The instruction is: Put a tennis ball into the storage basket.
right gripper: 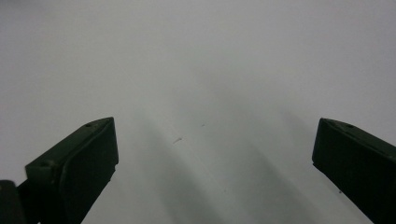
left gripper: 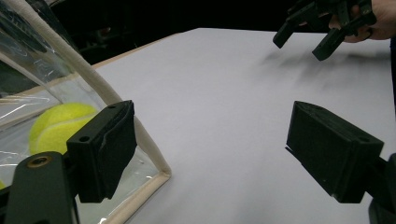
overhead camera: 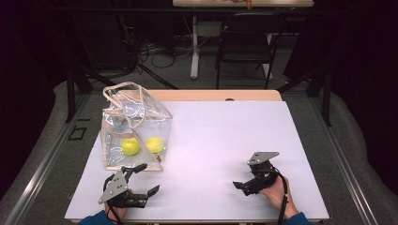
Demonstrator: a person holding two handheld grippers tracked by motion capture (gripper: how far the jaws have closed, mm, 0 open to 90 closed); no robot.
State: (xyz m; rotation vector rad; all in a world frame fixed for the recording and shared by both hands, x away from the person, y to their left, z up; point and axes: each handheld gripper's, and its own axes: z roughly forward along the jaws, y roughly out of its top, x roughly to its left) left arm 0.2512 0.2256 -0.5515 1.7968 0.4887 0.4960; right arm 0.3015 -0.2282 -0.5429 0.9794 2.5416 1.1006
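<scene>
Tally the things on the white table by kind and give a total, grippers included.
Tennis balls: 2, both inside the bag
Clear bag: 1
Grippers: 2, left gripper and right gripper, both open
Total: 5

A white sheet (overhead camera: 220,140) is spread over a wooden table (overhead camera: 211,95), whose bare edge is seen along the far side. A small dark spot (overhead camera: 229,99) is seen on that wooden edge. Grey floor (overhead camera: 47,154) is seen around the table. Behind it, a black folding chair (overhead camera: 246,44) is placed beside the white leg (overhead camera: 194,47) of a second table (overhead camera: 241,3), and black cables (overhead camera: 157,51) are strewn on the floor to the left of that leg.
</scene>
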